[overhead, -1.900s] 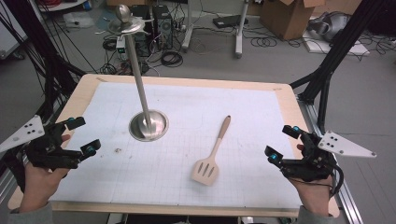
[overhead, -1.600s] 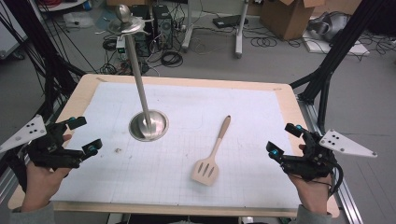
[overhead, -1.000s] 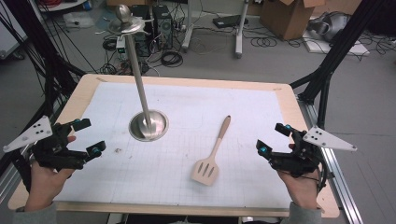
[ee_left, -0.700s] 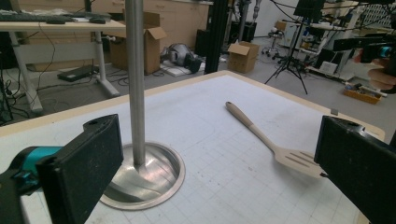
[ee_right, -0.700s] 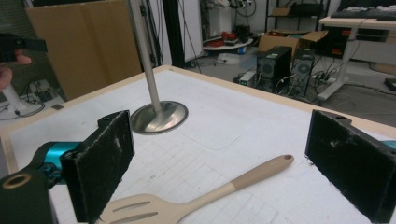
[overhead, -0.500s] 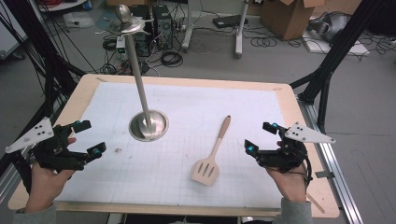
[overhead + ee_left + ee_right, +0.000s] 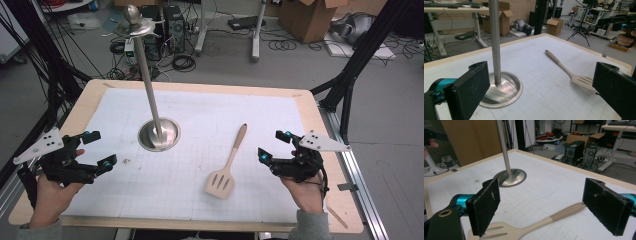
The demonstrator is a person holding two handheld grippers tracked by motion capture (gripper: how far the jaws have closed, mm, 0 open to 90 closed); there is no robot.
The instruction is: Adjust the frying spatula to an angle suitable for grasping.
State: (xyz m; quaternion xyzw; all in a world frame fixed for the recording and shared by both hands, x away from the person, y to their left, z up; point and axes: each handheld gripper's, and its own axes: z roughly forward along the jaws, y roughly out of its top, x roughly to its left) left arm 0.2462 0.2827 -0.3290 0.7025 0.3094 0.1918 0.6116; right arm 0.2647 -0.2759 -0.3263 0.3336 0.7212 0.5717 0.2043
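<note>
A pale wooden slotted spatula [image 7: 227,167] lies flat on the white gridded mat [image 7: 200,195], handle pointing away from me. My right gripper [image 7: 272,145] hovers just right of the spatula, open and apart from it. Its jaws have just been closing a little, with nothing between them. In the right gripper view the spatula [image 7: 536,223] lies low ahead of the right gripper [image 7: 545,205]. My left gripper [image 7: 102,149] is open at the mat's left side, with nothing in it. The left gripper view looks past the left gripper [image 7: 541,95] at the spatula [image 7: 564,68].
A metal stand with a round base [image 7: 159,134] and a tall pole [image 7: 147,75] rises from the mat's middle left. The wooden table rim [image 7: 330,150] frames the mat. Boxes, cables and desks crowd the floor behind the table.
My right gripper has moved left towards the spatula and dropped slightly. The left gripper, the spatula and the stand have stayed where they were.
</note>
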